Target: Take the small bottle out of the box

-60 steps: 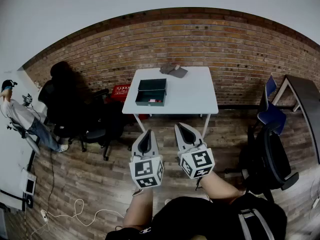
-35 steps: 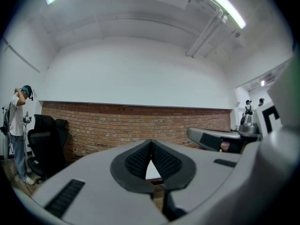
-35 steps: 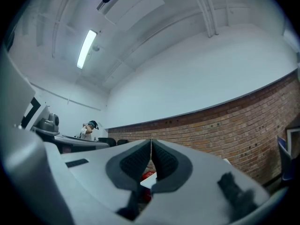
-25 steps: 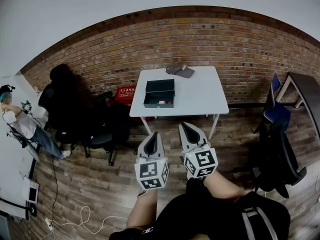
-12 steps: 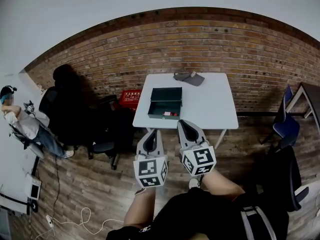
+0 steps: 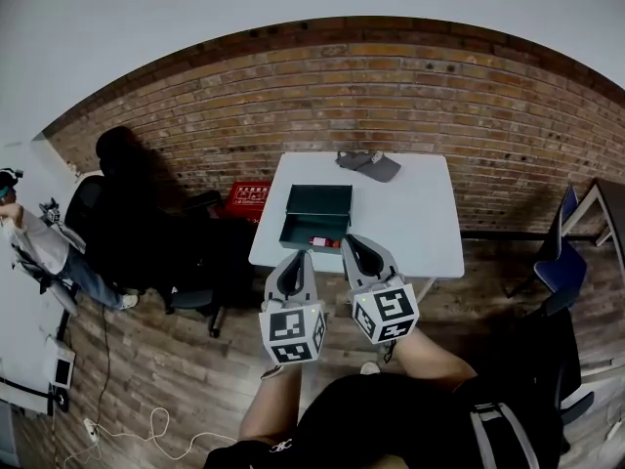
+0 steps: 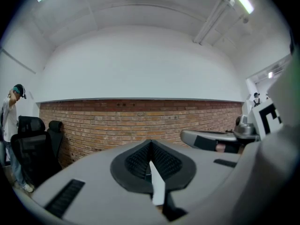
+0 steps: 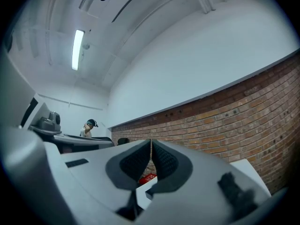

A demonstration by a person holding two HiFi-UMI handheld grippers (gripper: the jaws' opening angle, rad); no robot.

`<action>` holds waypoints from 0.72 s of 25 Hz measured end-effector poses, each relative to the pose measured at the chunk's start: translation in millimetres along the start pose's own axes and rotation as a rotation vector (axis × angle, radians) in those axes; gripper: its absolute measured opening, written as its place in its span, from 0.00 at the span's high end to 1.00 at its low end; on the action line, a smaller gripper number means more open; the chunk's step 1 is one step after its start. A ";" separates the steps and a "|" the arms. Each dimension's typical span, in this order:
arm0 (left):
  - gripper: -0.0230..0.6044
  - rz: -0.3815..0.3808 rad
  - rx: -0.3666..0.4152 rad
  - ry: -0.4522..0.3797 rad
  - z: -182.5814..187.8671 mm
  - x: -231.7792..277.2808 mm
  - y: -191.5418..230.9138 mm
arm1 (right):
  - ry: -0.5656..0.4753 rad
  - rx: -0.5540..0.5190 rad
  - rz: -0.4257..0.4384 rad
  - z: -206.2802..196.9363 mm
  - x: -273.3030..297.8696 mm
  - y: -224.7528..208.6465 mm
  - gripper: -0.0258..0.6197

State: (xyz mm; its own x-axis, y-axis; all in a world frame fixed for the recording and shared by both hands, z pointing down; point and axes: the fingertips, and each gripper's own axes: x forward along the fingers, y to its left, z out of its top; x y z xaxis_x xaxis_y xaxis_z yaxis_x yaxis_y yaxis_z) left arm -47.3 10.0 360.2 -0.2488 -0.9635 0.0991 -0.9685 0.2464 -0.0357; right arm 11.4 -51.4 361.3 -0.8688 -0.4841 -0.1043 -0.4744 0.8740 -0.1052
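Note:
An open dark green box (image 6: pixel 315 217) stands on the white table (image 6: pixel 410 213), near its front left. A small red and white thing (image 6: pixel 322 241), which looks like the small bottle, lies in the box's near right corner. My left gripper (image 6: pixel 294 259) hangs just in front of the table's near edge, shut and empty. My right gripper (image 6: pixel 353 245) sits over that edge, just right of the box, also shut with nothing in it. In the left gripper view (image 7: pixel 151 150) and the right gripper view (image 8: pixel 151 146) the black pads meet.
A grey folded item (image 6: pixel 369 164) lies at the table's far edge. A red crate (image 6: pixel 250 196) sits on the floor by the brick wall. Black office chairs (image 6: pixel 137 228) stand at left, a blue chair (image 6: pixel 557 247) at right. A person (image 6: pixel 34 237) is far left.
The table and box have come nearer in the head view; both grippers now reach the table's near edge. Both stay shut.

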 end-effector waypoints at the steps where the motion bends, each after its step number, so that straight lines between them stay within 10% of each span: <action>1: 0.94 0.007 -0.003 0.003 0.7 8.4 0.2 | 0.004 0.003 0.004 -0.2 4.5 -6.5 0.91; 18: 0.94 0.021 -0.015 0.045 -8.6 102.3 7.6 | 0.058 0.018 0.039 -20.5 72.7 -68.0 0.91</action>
State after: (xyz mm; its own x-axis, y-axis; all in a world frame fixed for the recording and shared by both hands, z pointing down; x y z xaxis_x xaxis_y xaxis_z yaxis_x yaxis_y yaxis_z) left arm -80.2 -85.8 378.6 -0.2693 -0.9523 0.1432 -0.9629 0.2688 -0.0234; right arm -22.5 -145.2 381.1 -0.8937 -0.4457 -0.0517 -0.4375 0.8912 -0.1198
